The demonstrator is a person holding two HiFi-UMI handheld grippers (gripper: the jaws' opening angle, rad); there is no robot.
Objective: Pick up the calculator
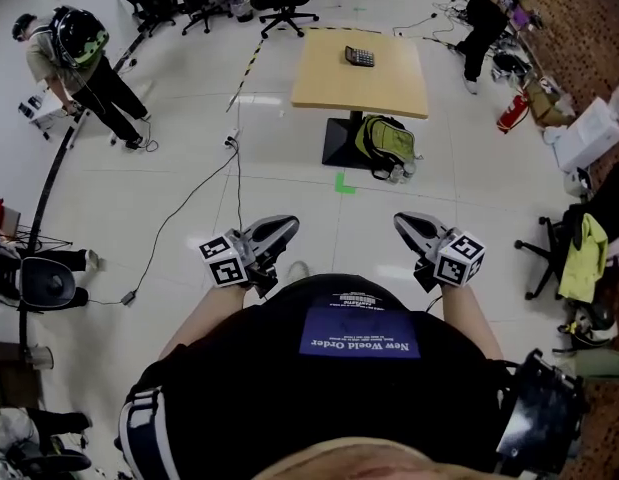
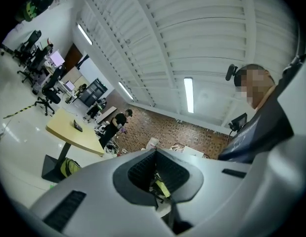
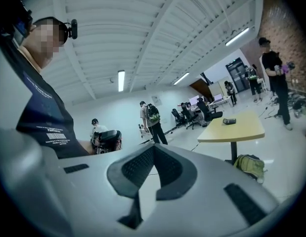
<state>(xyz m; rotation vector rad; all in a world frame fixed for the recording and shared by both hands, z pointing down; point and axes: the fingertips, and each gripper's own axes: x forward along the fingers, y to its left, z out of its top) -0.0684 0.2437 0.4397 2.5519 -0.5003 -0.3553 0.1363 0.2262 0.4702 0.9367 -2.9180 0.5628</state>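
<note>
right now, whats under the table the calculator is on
A green backpack sits on the floor against the black pedestal base of the table. From above, the tabletop hides most of the post, and the backpack covers part of the base.

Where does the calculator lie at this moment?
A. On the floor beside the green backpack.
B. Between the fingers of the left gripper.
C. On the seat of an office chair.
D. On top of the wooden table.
D: the head view shows the calculator resting on the table, towards its far edge.
</note>
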